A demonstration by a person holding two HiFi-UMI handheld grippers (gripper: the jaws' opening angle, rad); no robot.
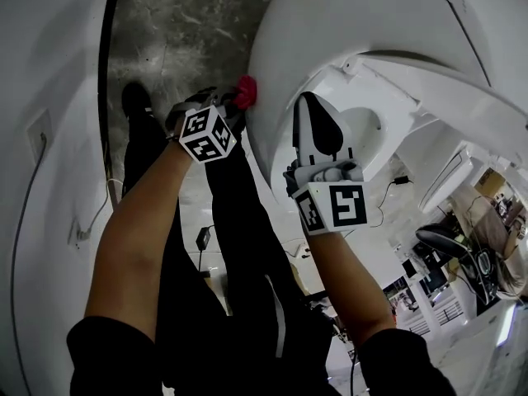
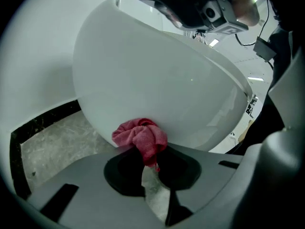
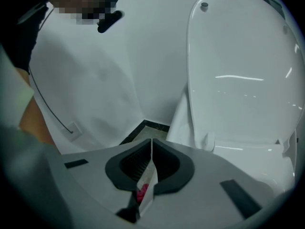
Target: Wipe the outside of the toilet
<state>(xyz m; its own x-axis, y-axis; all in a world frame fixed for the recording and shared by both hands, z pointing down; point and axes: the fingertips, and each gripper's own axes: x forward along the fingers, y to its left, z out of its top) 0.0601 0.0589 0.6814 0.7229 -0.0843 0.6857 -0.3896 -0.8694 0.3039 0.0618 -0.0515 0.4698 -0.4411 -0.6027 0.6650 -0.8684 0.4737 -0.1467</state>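
Note:
The white toilet (image 1: 330,23) fills the upper right of the head view, its lid (image 3: 243,66) raised. A crumpled red cloth (image 2: 140,136) is pinched in my left gripper (image 2: 150,160) and pressed against the lower outside curve of the bowl (image 2: 157,80). In the head view the cloth (image 1: 246,91) touches the bowl's left side, just past my left gripper (image 1: 233,104). My right gripper (image 1: 309,101) hovers over the bowl's rim, its jaws shut with nothing between them (image 3: 151,143).
A white wall (image 1: 49,73) with a socket and cable (image 1: 37,139) stands close on the left, edged by a black skirting strip (image 1: 106,56). Grey marbled floor (image 1: 177,23) lies between wall and bowl. The person's dark shoe (image 1: 136,99) and legs are below.

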